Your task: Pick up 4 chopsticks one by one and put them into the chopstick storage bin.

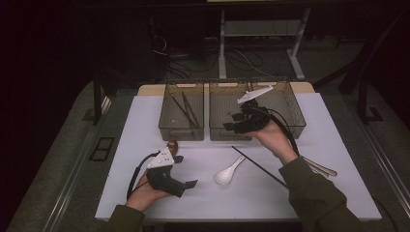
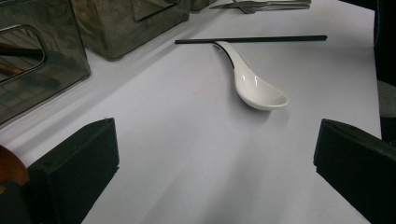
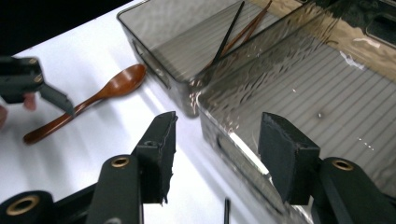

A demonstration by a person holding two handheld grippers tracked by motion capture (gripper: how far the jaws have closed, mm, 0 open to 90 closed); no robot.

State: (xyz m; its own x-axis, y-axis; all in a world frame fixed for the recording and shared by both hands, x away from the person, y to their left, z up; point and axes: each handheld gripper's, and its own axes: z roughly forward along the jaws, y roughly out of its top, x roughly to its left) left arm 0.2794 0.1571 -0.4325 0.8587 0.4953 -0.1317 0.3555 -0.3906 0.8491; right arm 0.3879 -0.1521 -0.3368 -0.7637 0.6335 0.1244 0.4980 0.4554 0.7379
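Note:
My left gripper (image 1: 186, 171) rests near the table's front left, open, with bare white tabletop between its jaws (image 2: 215, 158). Ahead of it lies a white ceramic spoon (image 2: 254, 84), its handle touching a black chopstick (image 2: 252, 40). In the high view the white spoon (image 1: 229, 172) and the chopstick (image 1: 258, 166) lie at the table's middle. My right gripper (image 1: 233, 125) hovers open over the front wall of the right bin (image 1: 295, 116), nothing between its jaws (image 3: 215, 154). A brown wooden spoon (image 3: 88, 100) lies beside the left bin (image 3: 154, 51), close to the left gripper.
Two smoky clear bins stand side by side at the back. The left bin (image 1: 181, 130) holds a few chopsticks (image 1: 186, 110); the right bin's ribbed floor (image 3: 327, 93) looks bare. Metal cutlery (image 1: 321, 168) lies at the right, past the person's right sleeve.

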